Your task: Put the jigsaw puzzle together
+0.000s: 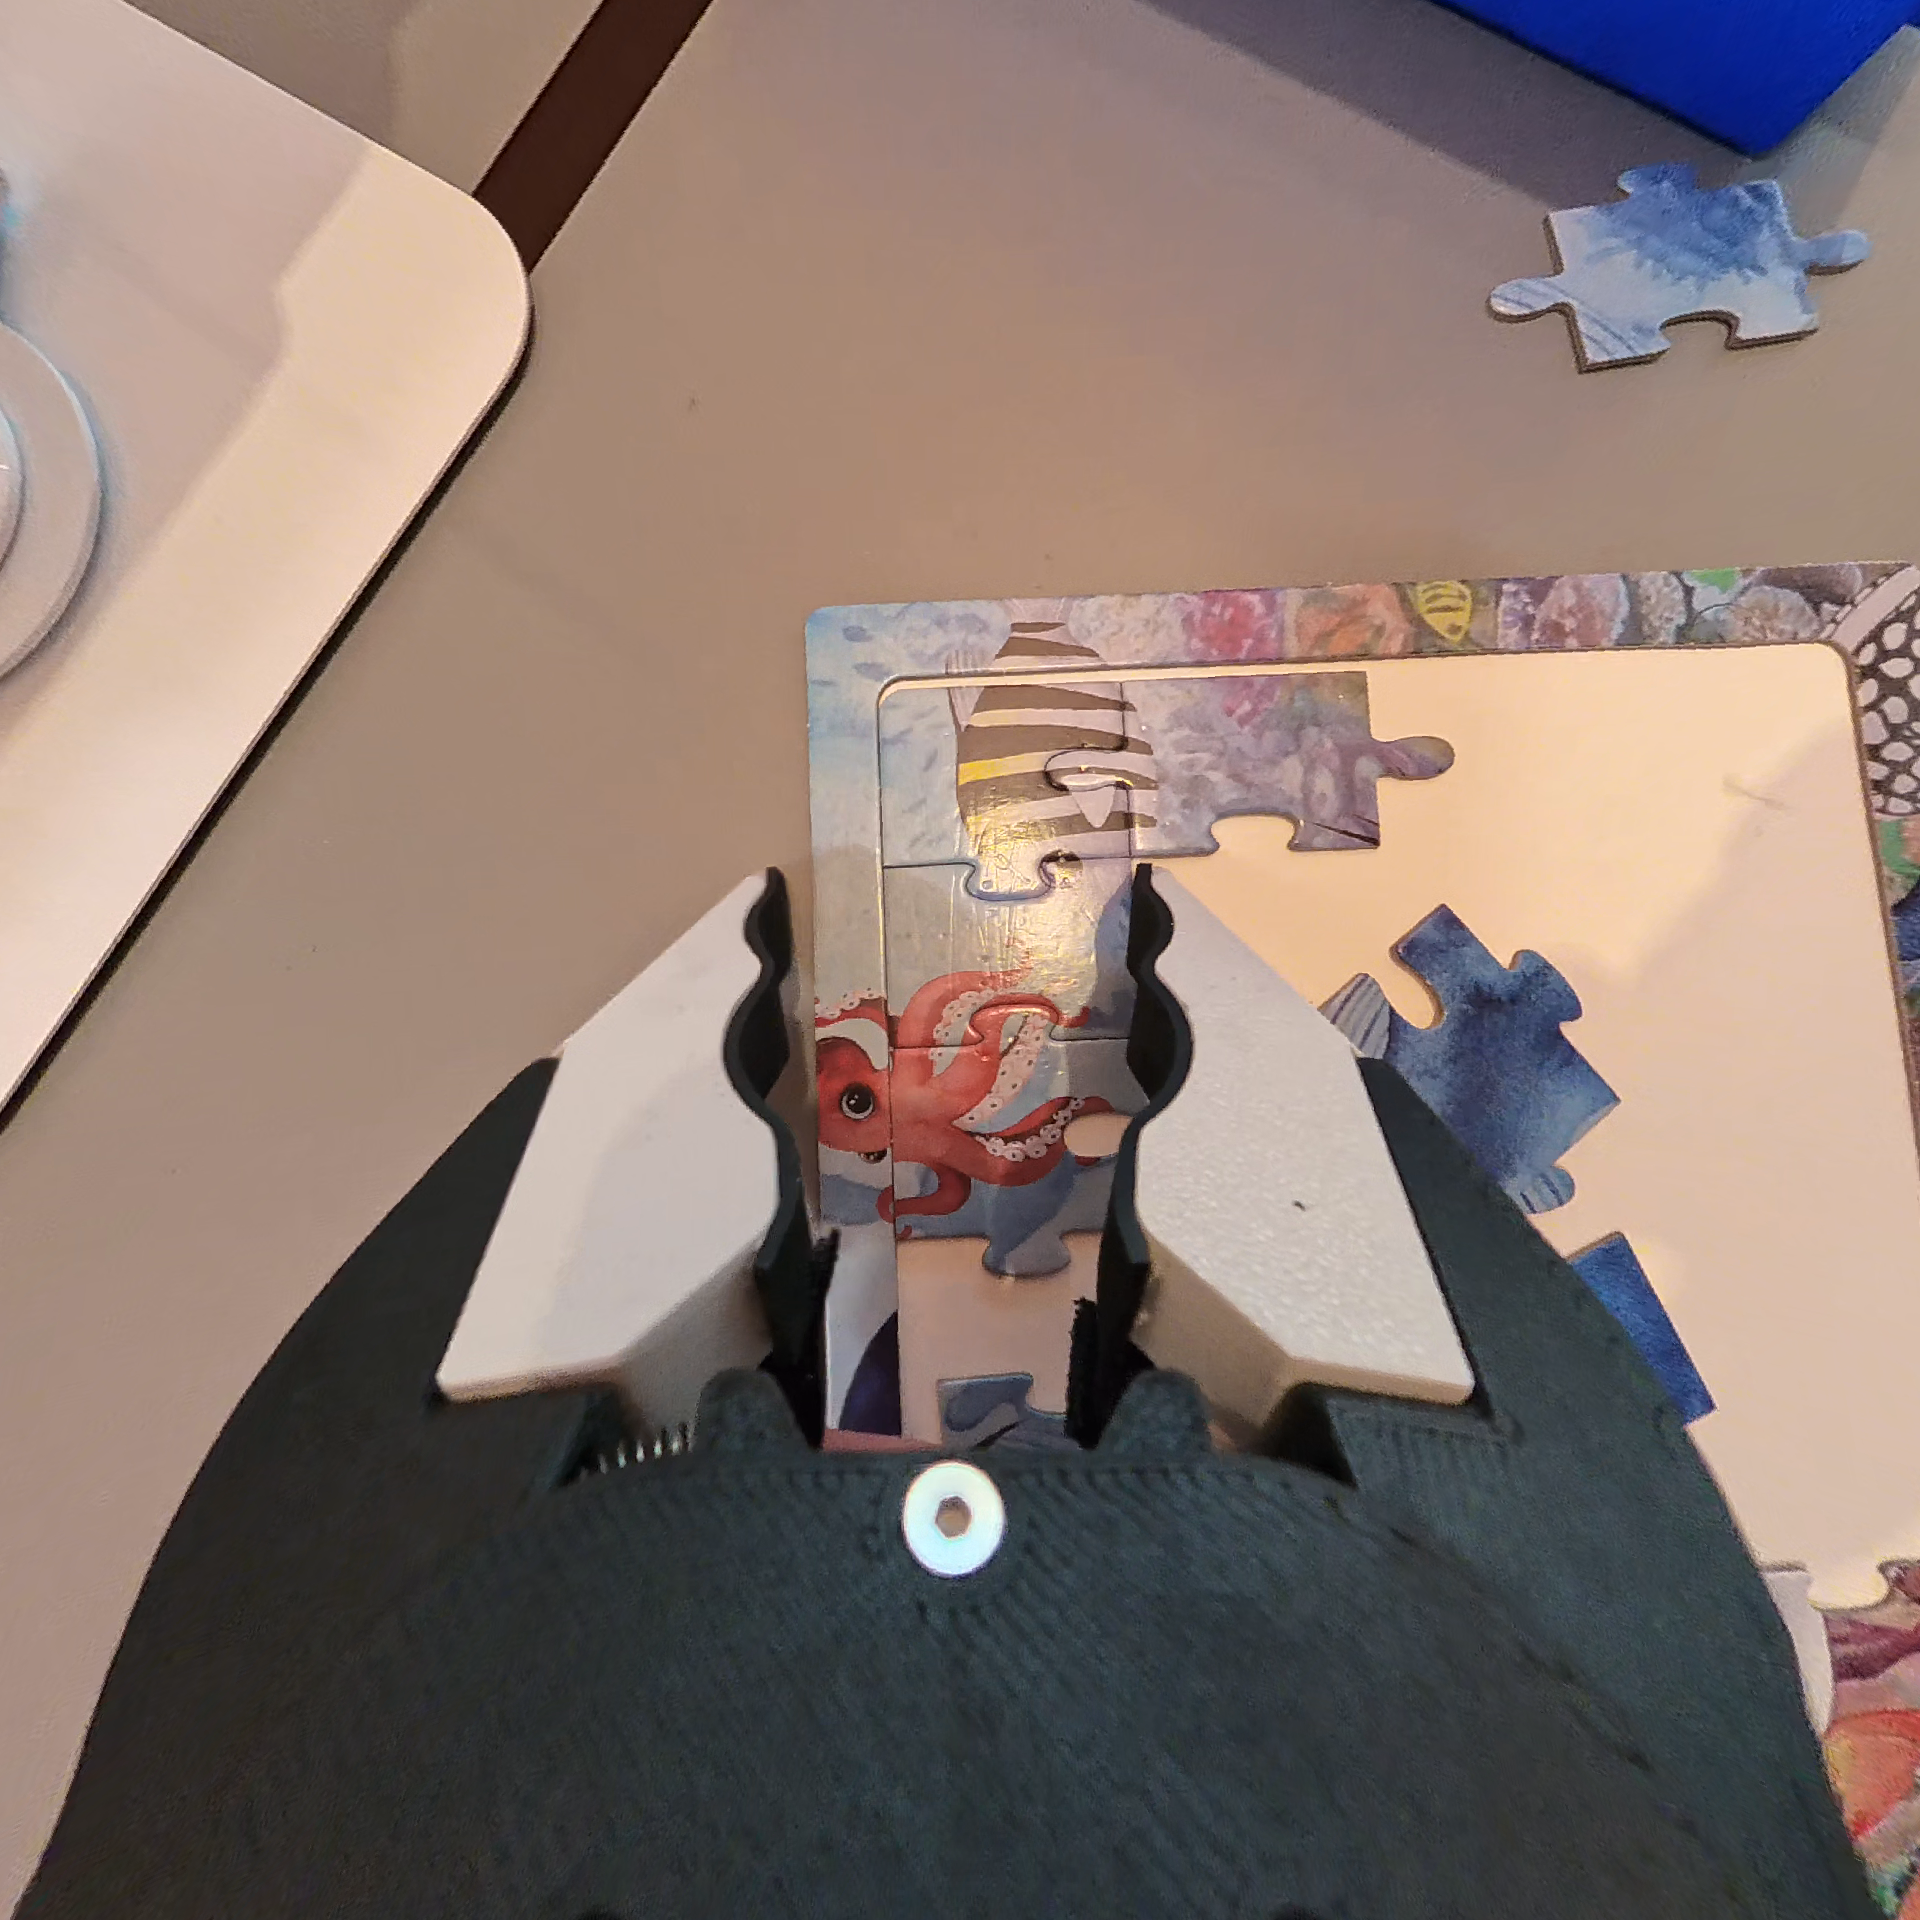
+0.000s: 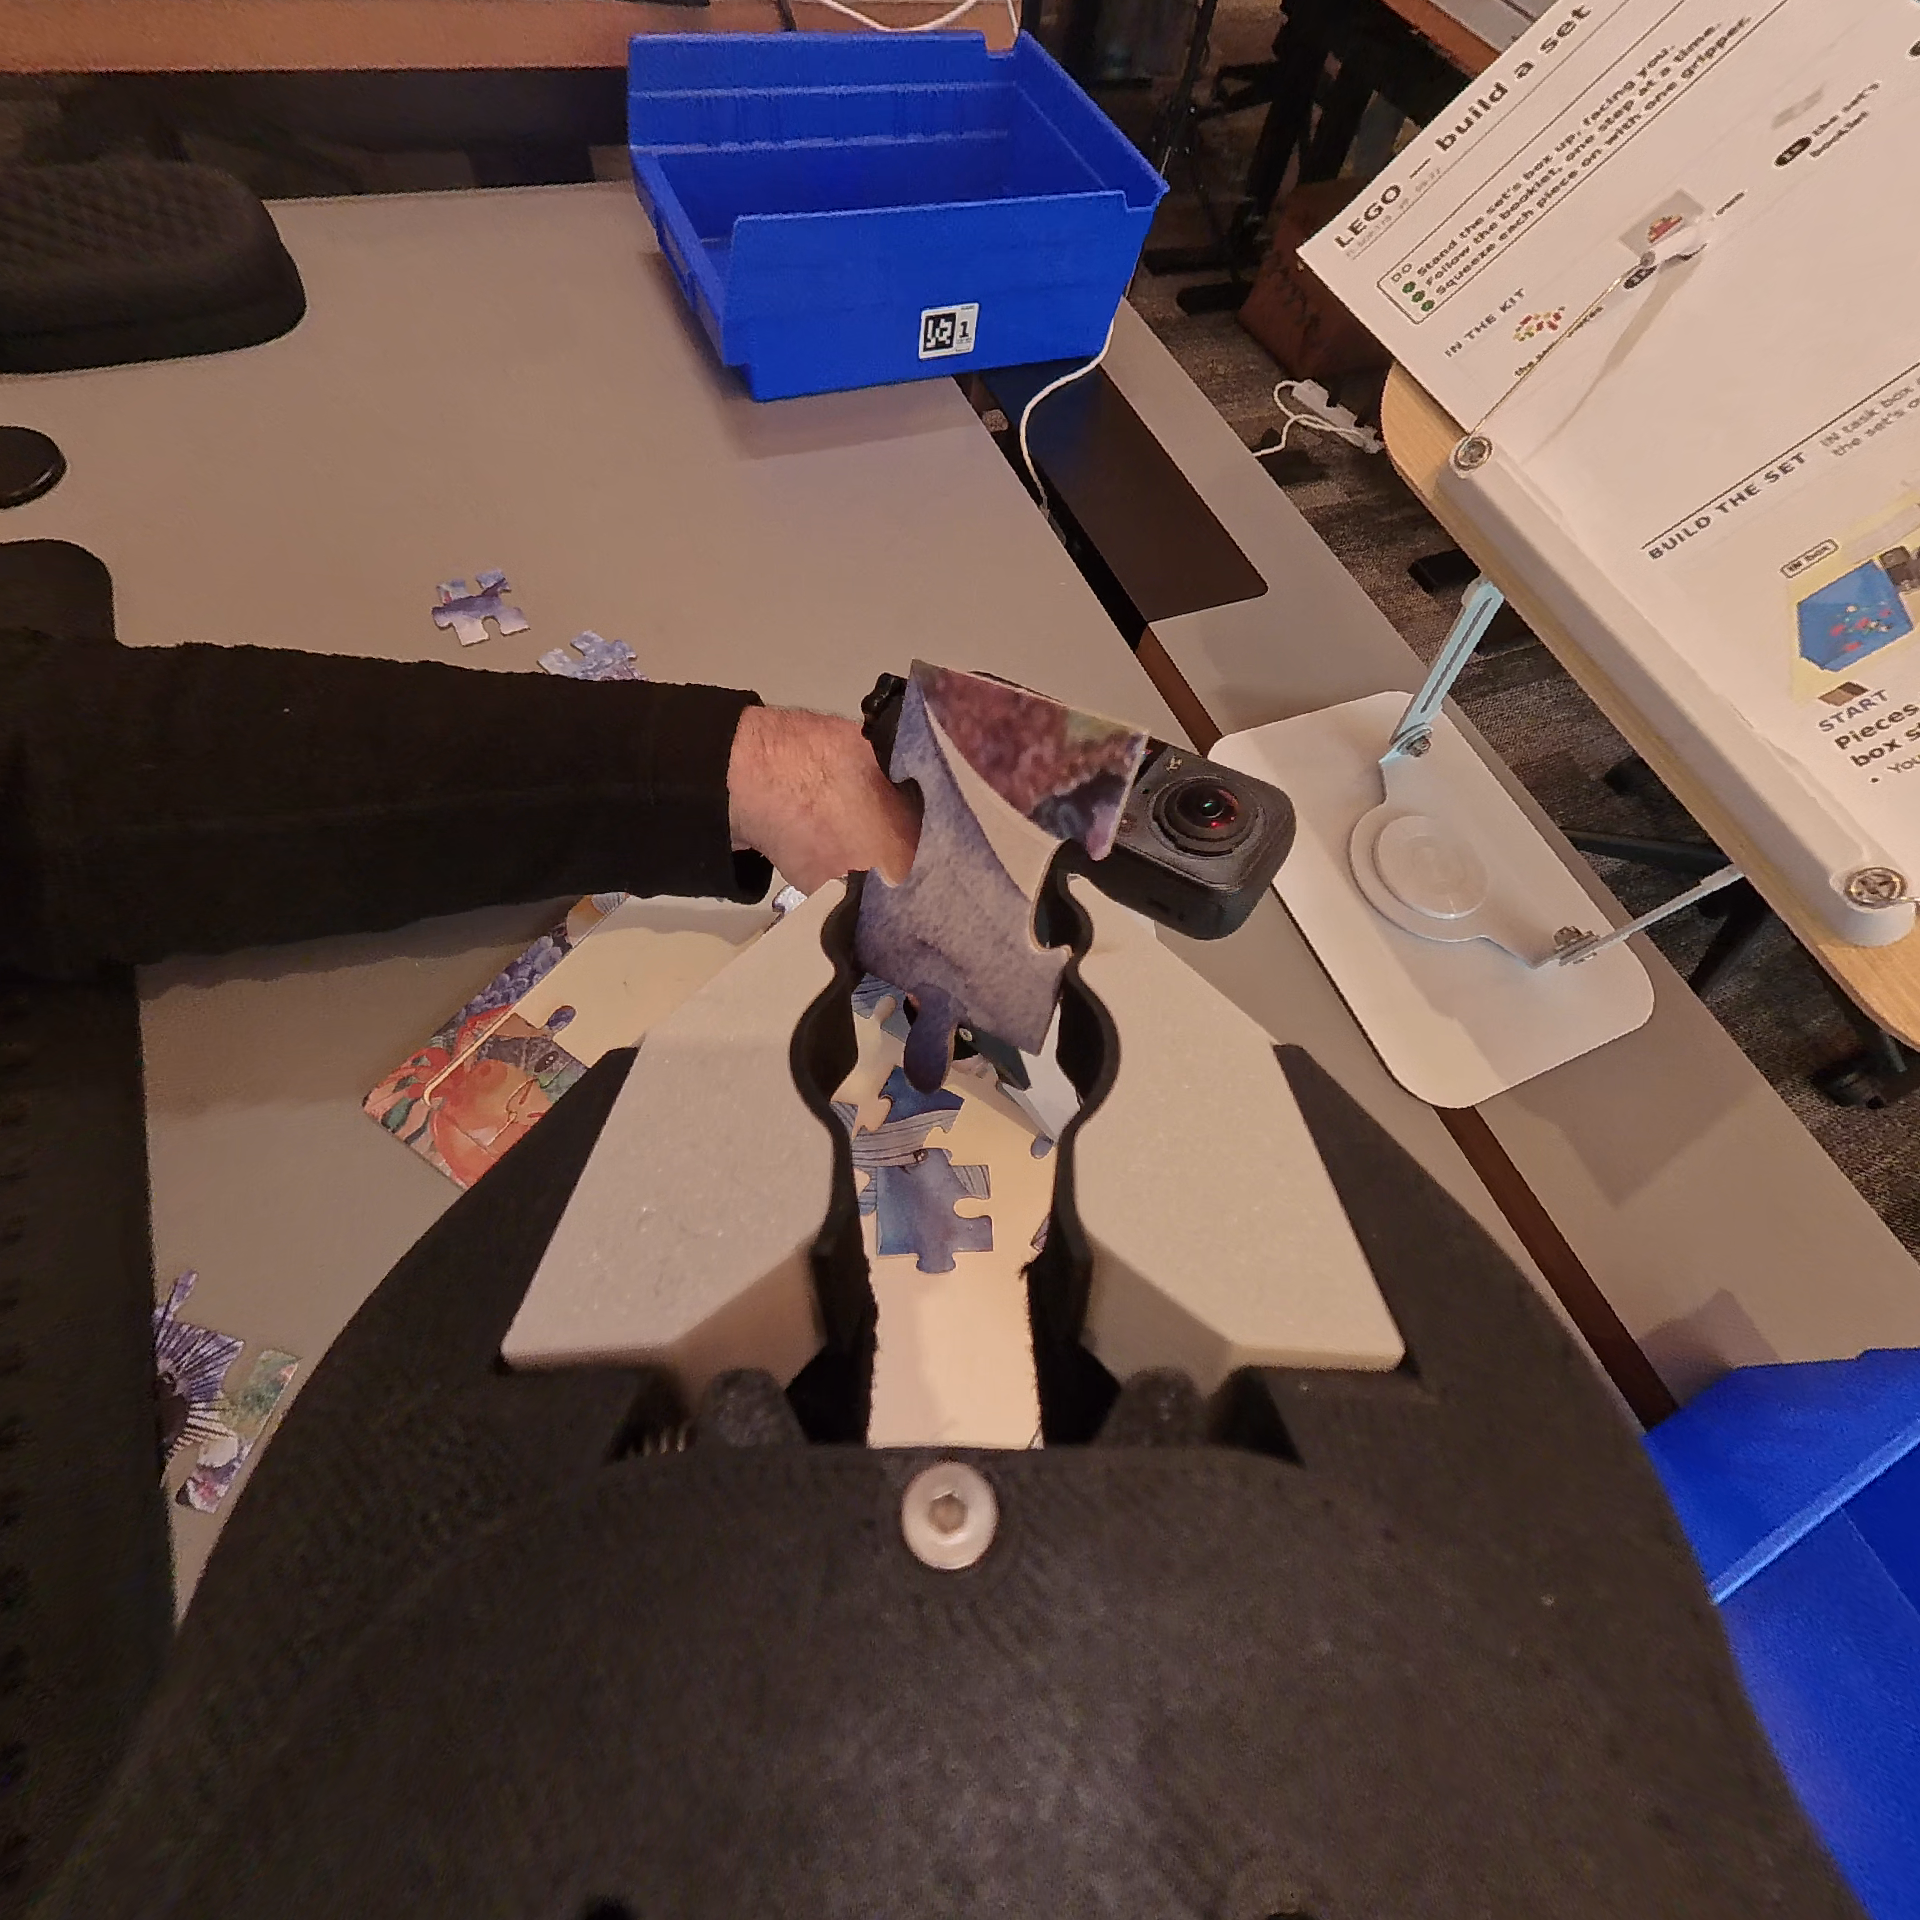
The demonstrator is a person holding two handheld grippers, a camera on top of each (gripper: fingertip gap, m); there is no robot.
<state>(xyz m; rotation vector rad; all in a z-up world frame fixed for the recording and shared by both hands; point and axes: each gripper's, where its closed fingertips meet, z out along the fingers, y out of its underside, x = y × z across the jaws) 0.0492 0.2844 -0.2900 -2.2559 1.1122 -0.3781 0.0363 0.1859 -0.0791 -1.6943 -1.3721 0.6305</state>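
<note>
Puzzle tray point(image 1: 1507, 613) flat on bench point(image 1: 935, 364), few pieces point(image 1: 1039, 769) seated in its corner. Left tool point(image 1: 956, 883) spread apart above those; right tool point(image 2: 951, 914) clamped on purple piece point(image 2: 966, 914), held in the air.

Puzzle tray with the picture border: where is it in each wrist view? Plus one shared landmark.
Left wrist view: puzzle tray fills centre and right, partly under the left gripper.
Right wrist view: lower centre-left, mostly behind the right gripper; orange corner shows.
Shared landmark: blue bin.
</note>
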